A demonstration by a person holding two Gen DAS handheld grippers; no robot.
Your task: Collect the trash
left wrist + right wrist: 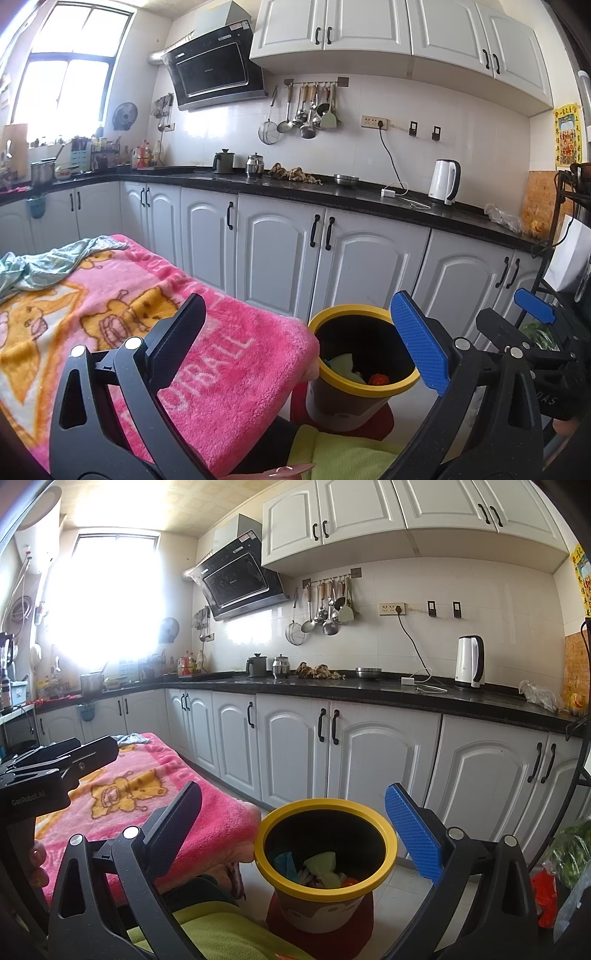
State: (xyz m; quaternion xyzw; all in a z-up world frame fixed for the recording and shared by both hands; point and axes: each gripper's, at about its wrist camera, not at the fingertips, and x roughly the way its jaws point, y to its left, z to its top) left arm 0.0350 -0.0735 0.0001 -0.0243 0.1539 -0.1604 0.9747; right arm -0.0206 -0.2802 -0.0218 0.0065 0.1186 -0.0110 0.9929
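We hold both sets of fingers wide and empty: left gripper (301, 336), right gripper (303, 823). Between them, the yellow-rimmed trash bin (325, 843) stands on the tiled floor (402, 890) holding scraps, beside a pink blanket (207, 343). Beyond runs the black worktop (369, 694) with white cabinets.

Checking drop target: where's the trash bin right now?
The yellow-rimmed bin sits on the floor, low centre in both wrist views, beside the pink blanket's right corner, before the lower cabinets.
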